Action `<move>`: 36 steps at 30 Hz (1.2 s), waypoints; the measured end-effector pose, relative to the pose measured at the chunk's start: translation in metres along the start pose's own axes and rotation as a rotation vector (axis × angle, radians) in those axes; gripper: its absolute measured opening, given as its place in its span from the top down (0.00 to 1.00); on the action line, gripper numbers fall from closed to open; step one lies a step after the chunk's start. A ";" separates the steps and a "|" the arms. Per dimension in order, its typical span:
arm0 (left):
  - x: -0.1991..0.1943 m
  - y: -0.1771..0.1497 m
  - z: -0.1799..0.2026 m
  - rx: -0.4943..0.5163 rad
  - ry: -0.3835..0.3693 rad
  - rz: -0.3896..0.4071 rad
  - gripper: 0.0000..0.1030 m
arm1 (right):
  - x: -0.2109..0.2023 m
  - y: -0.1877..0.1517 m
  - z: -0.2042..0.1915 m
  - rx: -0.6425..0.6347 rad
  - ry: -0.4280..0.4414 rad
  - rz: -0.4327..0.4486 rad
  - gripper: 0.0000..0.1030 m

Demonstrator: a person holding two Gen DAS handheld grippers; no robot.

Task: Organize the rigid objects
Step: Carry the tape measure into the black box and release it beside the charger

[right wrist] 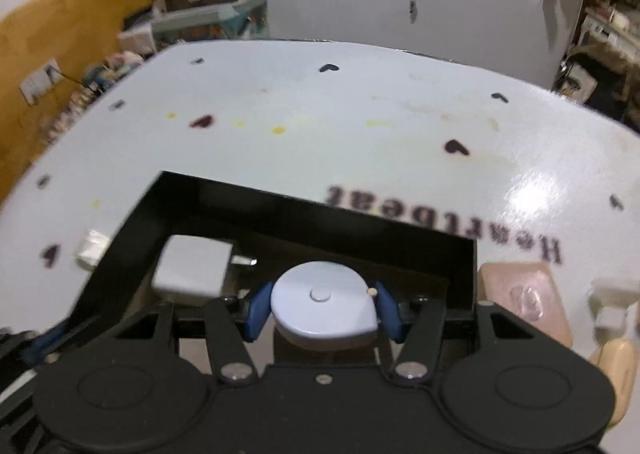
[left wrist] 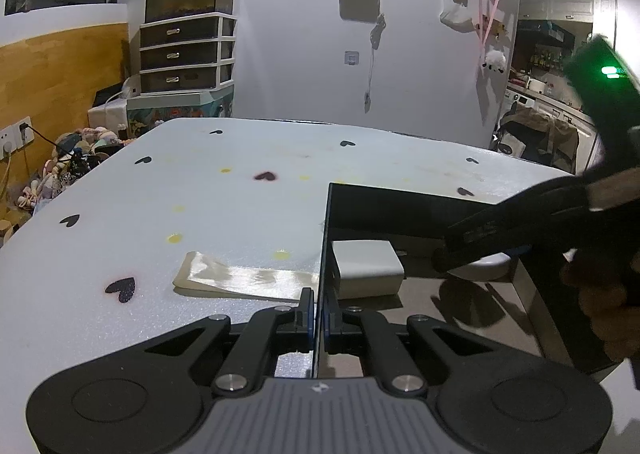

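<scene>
A black open box (left wrist: 404,206) stands on the white table; it also shows in the right wrist view (right wrist: 280,202). My left gripper (left wrist: 319,318) is shut on the box's left wall. Inside lies a white charger block (left wrist: 366,268), also in the right wrist view (right wrist: 192,270). My right gripper (right wrist: 324,312) is shut on a pale blue round tape measure (right wrist: 324,304) and holds it over the box's inside. In the left wrist view the right gripper (left wrist: 500,238) reaches into the box from the right, with the tape measure (left wrist: 486,266) under it.
A cream folded packet (left wrist: 240,280) lies left of the box. A pink soap-like block (right wrist: 524,302), a white small object (right wrist: 612,302) and a beige item (right wrist: 616,370) lie right of the box. The tablecloth (right wrist: 360,114) has black hearts. Drawers (left wrist: 186,50) stand behind.
</scene>
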State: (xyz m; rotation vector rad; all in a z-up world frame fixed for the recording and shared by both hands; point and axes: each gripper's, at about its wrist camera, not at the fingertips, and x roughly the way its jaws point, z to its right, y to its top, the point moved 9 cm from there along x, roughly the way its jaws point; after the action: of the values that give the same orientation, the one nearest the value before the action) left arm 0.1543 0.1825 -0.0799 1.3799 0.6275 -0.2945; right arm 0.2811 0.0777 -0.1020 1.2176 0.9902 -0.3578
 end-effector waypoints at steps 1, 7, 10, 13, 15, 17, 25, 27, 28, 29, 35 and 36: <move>0.000 0.000 0.000 0.000 0.000 0.001 0.96 | 0.003 0.001 -0.002 -0.021 -0.019 0.000 0.45; -0.001 0.000 0.001 0.007 0.000 0.004 0.96 | 0.017 -0.001 -0.019 -0.044 -0.011 -0.035 0.45; -0.001 0.000 0.001 0.008 -0.002 0.005 0.96 | 0.020 0.001 -0.025 -0.015 0.016 -0.030 0.45; -0.001 0.000 0.000 0.006 -0.005 0.005 0.96 | 0.022 0.002 -0.027 0.004 0.032 -0.042 0.44; -0.001 0.000 0.000 0.004 -0.007 0.005 0.96 | 0.021 0.001 -0.027 -0.001 0.047 -0.053 0.44; -0.001 0.000 -0.001 0.003 -0.009 0.005 0.96 | 0.016 0.001 -0.025 0.002 0.043 -0.048 0.37; 0.000 0.000 -0.001 0.002 -0.006 0.005 0.96 | -0.015 -0.001 -0.013 -0.019 0.065 0.001 0.29; 0.000 0.000 -0.001 0.002 -0.007 0.005 0.96 | -0.024 -0.002 -0.009 -0.015 0.084 0.020 0.25; 0.000 0.000 -0.001 0.002 -0.006 0.004 0.96 | -0.029 -0.003 -0.006 -0.012 0.090 0.031 0.21; 0.000 0.000 -0.001 0.003 -0.006 0.005 0.96 | -0.035 -0.004 -0.004 -0.009 0.098 0.044 0.18; 0.000 0.000 -0.002 0.001 -0.001 0.004 0.96 | -0.071 -0.011 0.008 -0.013 0.129 0.131 0.08; 0.000 0.000 -0.002 0.001 0.000 0.004 0.96 | -0.077 -0.013 0.011 -0.011 0.130 0.148 0.07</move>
State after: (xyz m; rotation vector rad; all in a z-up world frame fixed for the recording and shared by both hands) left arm 0.1536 0.1844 -0.0799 1.3817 0.6251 -0.2916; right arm 0.2337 0.0431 -0.0486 1.3088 1.0048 -0.1579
